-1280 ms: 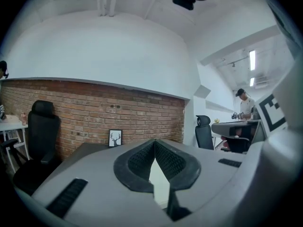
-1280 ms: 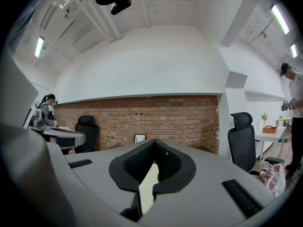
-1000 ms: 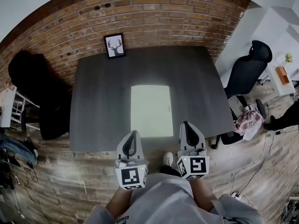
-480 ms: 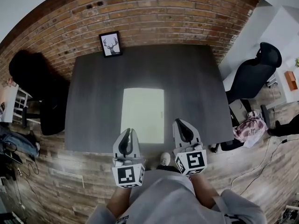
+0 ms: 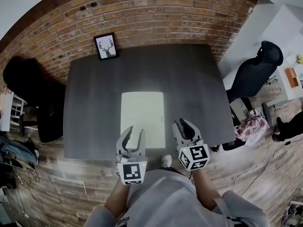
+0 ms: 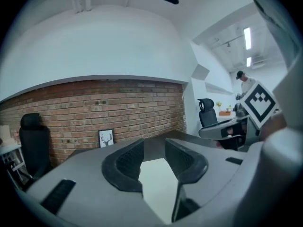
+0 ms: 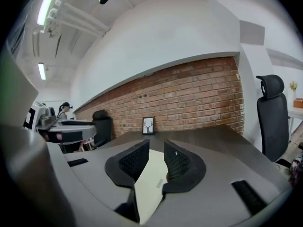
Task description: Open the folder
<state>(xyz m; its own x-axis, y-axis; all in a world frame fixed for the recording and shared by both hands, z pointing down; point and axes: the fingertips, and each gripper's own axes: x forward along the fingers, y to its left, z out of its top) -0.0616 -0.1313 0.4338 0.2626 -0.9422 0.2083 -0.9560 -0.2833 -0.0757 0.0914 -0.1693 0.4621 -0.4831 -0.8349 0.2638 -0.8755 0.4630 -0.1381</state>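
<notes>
A pale, closed folder (image 5: 142,119) lies flat on the dark grey table (image 5: 94,103), with a small tab on its right edge. My left gripper (image 5: 134,132) hovers over the folder's near left corner. Its jaws are opening and nothing is between them. My right gripper (image 5: 180,125) hangs just off the folder's near right edge, also opening, with nothing between its jaws. In the left gripper view the folder (image 6: 158,186) shows through the gap of the left gripper (image 6: 154,155). The right gripper view shows the folder (image 7: 150,181) beyond the right gripper (image 7: 156,157).
A framed deer picture (image 5: 106,46) leans on the brick wall at the table's far edge. One black office chair (image 5: 253,74) stands right of the table, another (image 5: 28,93) to its left. The table's near edge runs right under both grippers.
Both grippers were shut and now stand open. Both have moved forward and down, from before the table's near edge to the near end of the folder.
</notes>
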